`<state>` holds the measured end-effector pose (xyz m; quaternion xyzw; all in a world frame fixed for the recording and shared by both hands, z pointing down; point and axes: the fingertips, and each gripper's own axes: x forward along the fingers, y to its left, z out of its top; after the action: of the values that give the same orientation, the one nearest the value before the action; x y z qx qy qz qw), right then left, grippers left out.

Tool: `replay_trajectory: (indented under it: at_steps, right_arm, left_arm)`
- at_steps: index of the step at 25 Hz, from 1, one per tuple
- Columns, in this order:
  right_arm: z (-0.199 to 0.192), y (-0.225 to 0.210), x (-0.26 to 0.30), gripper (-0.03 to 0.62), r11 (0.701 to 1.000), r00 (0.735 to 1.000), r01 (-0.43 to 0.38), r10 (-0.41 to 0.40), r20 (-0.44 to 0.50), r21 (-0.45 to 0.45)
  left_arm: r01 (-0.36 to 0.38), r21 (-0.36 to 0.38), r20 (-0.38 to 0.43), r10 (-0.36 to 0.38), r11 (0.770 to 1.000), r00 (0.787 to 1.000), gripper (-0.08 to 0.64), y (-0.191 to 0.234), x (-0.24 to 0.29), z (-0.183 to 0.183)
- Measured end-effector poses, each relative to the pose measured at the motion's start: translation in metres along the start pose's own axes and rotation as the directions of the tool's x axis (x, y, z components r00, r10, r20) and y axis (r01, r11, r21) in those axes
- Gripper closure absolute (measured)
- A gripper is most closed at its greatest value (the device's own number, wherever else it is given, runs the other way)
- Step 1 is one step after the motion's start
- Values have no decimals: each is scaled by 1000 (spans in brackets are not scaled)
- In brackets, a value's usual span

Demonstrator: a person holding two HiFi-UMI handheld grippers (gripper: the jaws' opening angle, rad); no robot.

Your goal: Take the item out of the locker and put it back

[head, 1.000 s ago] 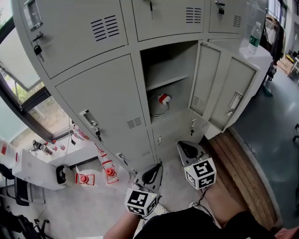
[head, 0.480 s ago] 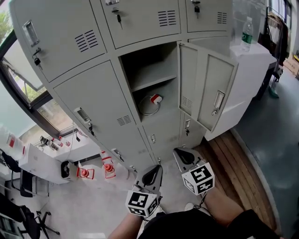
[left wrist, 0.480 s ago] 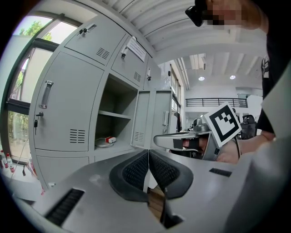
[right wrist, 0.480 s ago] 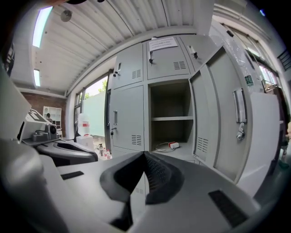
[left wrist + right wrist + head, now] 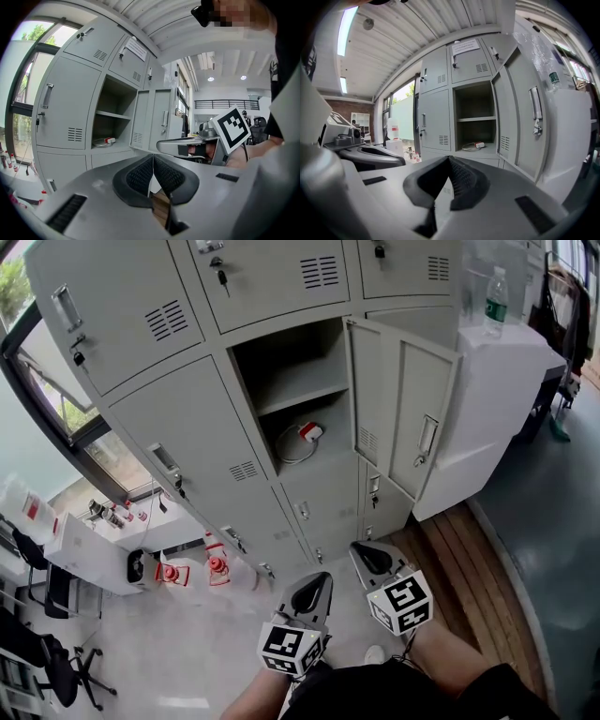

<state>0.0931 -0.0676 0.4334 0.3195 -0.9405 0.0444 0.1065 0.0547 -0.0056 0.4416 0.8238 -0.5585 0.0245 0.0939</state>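
Right gripper (image 5: 449, 161) closed; open locker (image 5: 291, 357) holds cable (image 5: 292, 444).

The left gripper (image 5: 317, 585) and right gripper (image 5: 366, 554) are held side by side, both pointing forward and slightly down. On each, the jaws are pressed together with nothing between the pads. The right forearm (image 5: 450, 652) runs back bare from behind its jaws.

Industrial workspace — grey steel lockers (image 5: 202, 442)
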Motion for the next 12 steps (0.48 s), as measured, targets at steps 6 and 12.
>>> replay_trajectory:
  at_steps: [6, 12]
  right_arm:
    - [-6, 1, -9, 541, 1000, 1000, -16, 16, 1, 1]
    - [-8, 5, -11, 541, 1000, 1000, -26, 26, -1, -8]
  left_arm:
    - [-12, 1, -3, 12, 1000, 1000, 543, -10, -1, -4]
    - [-16, -1, -7, 16, 1000, 1000, 543, -12, -3, -7]
